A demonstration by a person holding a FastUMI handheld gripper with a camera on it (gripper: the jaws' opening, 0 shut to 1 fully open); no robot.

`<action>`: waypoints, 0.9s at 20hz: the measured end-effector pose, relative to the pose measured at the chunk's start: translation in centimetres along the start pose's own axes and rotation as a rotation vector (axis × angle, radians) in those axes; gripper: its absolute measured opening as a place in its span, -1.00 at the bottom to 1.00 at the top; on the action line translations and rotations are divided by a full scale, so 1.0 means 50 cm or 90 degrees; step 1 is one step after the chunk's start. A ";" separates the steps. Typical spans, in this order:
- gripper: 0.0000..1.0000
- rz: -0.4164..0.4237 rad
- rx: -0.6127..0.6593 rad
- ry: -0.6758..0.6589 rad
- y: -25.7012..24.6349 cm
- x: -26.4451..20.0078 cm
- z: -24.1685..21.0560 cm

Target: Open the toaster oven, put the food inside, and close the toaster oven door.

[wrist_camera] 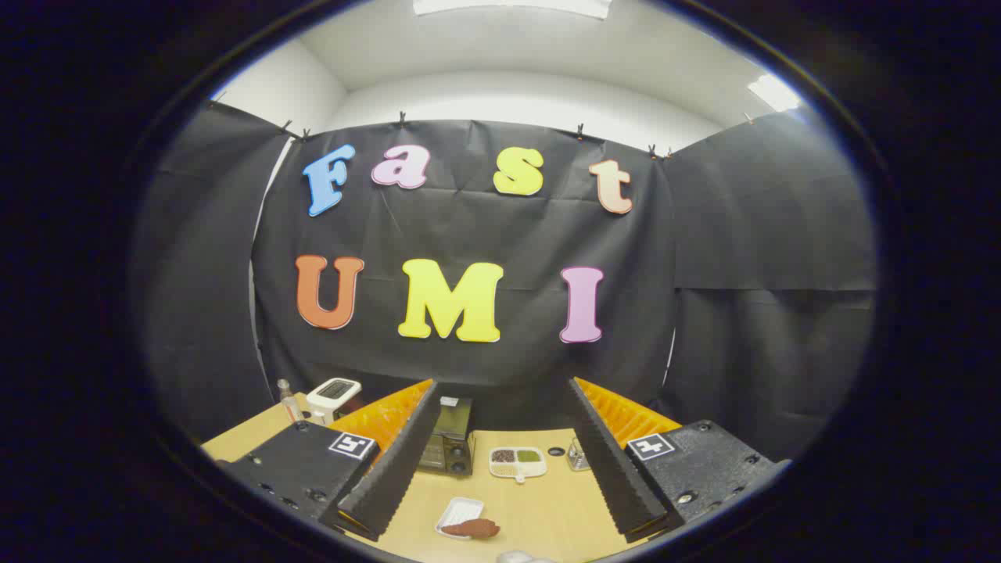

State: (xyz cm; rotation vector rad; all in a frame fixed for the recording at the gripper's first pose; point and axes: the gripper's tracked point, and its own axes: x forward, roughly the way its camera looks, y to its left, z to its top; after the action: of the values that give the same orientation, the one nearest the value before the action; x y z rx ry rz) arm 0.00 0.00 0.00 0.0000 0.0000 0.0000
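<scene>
- The gripper (500, 457) is nearest the camera, low in the frame. Its two fingers stand wide apart and hold nothing; only wooden table (539, 512) shows in the gap between them.
- At the bottom centre, between the fingers, a brown piece of food (471, 528) lies at the near end of a small white tray (458, 514). It is probably set out there so the gripper can reach it easily.
- The toaster oven (449, 438) stands further back, at lower centre-left, partly hidden behind the left finger. Its door looks closed, so the opening step seems not yet done.
- Just right of the oven lies a white divided dish (517, 462) with small portions of brown and green in it.
- At the lower left, beyond the left finger, a white kitchen scale (334, 393) and a small bottle (288, 399) stand near the table's back edge, well apart from the food.
- The gripper is held high and back from the table, pointing almost level toward the booth wall, a pose that seems to suit a start.
</scene>
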 end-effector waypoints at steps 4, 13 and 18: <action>1.00 -0.008 0.008 0.011 -0.016 0.010 -0.010; 1.00 -0.004 0.017 0.016 0.004 0.042 -0.018; 1.00 -0.007 0.033 0.021 0.034 0.081 -0.034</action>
State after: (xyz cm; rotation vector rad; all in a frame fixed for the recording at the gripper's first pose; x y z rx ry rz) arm 4.06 1.68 -1.72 0.0517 0.0329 -0.0113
